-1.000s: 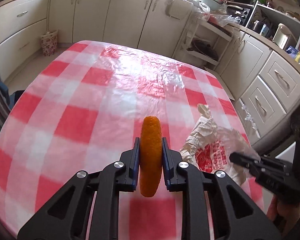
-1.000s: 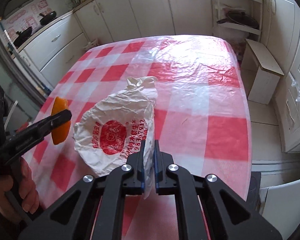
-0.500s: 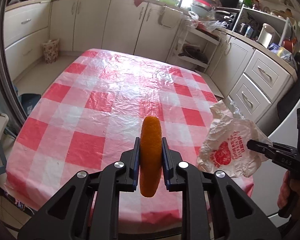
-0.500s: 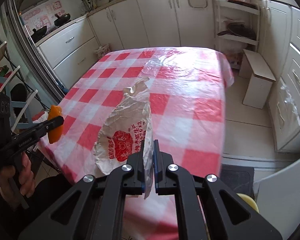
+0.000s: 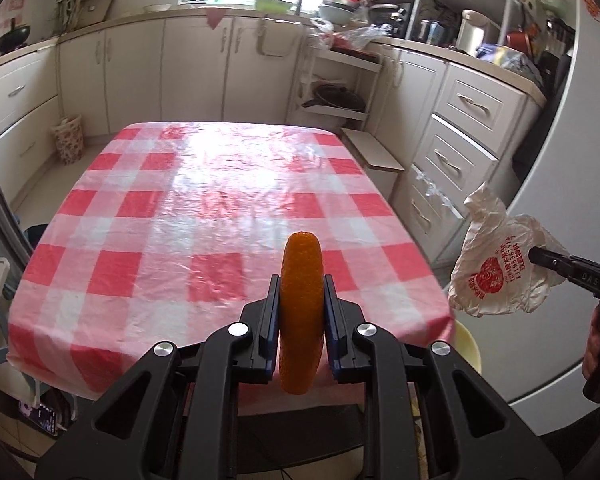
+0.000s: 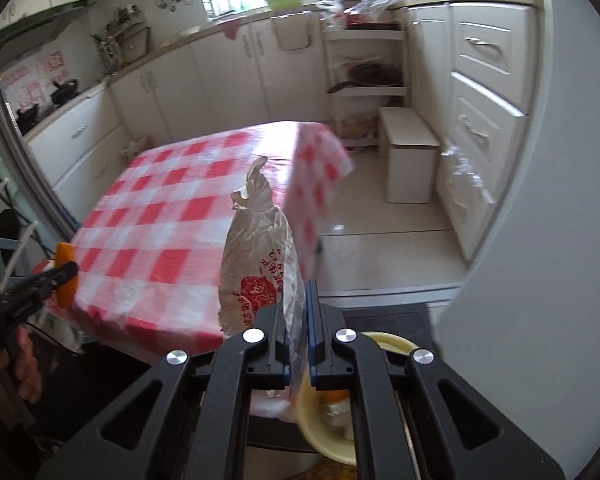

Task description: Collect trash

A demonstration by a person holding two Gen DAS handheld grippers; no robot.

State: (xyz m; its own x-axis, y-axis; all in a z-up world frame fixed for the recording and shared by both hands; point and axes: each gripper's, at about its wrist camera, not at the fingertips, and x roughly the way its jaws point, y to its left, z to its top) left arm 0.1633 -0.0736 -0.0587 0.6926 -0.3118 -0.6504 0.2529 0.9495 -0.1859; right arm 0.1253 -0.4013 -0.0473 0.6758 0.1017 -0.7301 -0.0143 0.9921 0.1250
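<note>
My left gripper (image 5: 301, 308) is shut on a piece of orange peel (image 5: 301, 280), held upright in the air in front of the table's near edge; the peel also shows in the right wrist view (image 6: 65, 276). My right gripper (image 6: 298, 320) is shut on a crumpled white plastic bag with red print (image 6: 256, 264), hanging off the table's right side; the bag also shows in the left wrist view (image 5: 500, 264). A pale yellow bin (image 6: 332, 436) sits on the floor right below my right gripper, with scraps inside; its rim shows in the left wrist view (image 5: 469, 344).
The table with a red-and-white checked cloth (image 5: 204, 216) lies ahead. White kitchen cabinets (image 5: 460, 132) line the back and right. A small white stool (image 6: 410, 160) and a shelf rack (image 6: 364, 84) stand beyond the table. A white fridge side (image 6: 540, 240) is at right.
Both grippers have pulled back and up from the table, carrying the peel and the bag. The bag has left the tabletop and now hangs above the yellow bin.
</note>
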